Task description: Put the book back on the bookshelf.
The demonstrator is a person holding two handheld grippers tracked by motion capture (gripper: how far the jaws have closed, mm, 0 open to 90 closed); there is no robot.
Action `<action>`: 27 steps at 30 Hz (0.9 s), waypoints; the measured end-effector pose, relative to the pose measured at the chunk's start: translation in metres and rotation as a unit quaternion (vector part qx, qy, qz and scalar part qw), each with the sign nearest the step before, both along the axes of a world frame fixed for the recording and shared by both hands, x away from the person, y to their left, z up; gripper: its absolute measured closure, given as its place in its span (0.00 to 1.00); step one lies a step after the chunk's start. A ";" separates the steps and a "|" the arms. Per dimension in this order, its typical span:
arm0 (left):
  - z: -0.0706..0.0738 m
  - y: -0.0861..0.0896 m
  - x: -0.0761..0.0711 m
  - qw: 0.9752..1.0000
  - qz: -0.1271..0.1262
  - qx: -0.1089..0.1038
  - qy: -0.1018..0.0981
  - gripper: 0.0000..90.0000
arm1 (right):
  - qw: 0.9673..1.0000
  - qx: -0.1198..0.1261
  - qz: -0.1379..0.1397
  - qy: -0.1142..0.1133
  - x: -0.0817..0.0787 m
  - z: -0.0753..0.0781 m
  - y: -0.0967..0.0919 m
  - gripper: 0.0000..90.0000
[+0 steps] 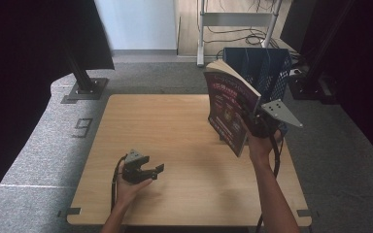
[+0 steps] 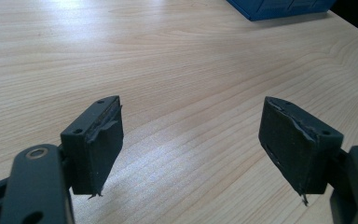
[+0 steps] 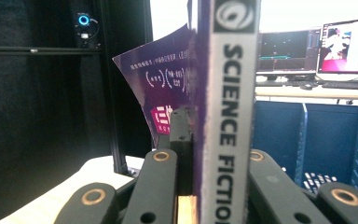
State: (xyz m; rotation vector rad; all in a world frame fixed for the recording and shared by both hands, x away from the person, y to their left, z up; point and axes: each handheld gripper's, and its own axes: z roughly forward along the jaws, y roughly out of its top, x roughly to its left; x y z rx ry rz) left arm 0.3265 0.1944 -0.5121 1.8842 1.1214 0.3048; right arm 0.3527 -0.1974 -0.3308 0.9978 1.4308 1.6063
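Holding: the right gripper (image 1: pixel 253 124) is clamped on a book (image 1: pixel 230 109), one jaw on each cover with the spine between them.
Book: a purple paperback with a grey-white spine that reads "SCIENCE FICTION" (image 3: pixel 228 116) in the right gripper view; its front cover curls away from the pages on the left of that view.
Book's place: lifted off the table (image 1: pixel 175 145), tilted, above the right edge of the surface toward the far right corner, with its top leaning toward the blue crate (image 1: pixel 267 68).
Right hand: it grips the tool from below, the forearm coming in from the near right; the grey three-cornered plate (image 1: pixel 280 111) sticks out on the side away from the book.
Left gripper: (image 1: pixel 148 170) rests low over the near left part of the surface, held in the left hand (image 1: pixel 128 187), its cable looping beside the wrist.
Left claw: jaws stand wide apart with bare wood between them; the black pads (image 2: pixel 98 144) look worn and torn at the edges.
Blue crate: a perforated plastic bin standing just beyond the far right corner; its corner (image 2: pixel 279 7) shows at the top of the left gripper view.
Background: two lit monitors (image 3: pixel 317 46) on a desk behind the crate in the right gripper view.
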 end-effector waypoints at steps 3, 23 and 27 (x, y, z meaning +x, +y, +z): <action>0.000 0.000 0.000 1.000 0.000 0.000 0.000 0.24 | 1.000 0.003 -0.005 0.000 0.001 0.001 -0.004 0.91; 0.000 0.000 0.000 1.000 -0.001 0.002 0.001 0.24 | 0.999 0.011 -0.038 -0.006 0.007 0.006 -0.022 0.91; 0.000 0.000 0.000 1.000 0.001 0.002 0.001 0.25 | 0.999 0.013 -0.045 -0.005 0.009 0.007 -0.026 0.91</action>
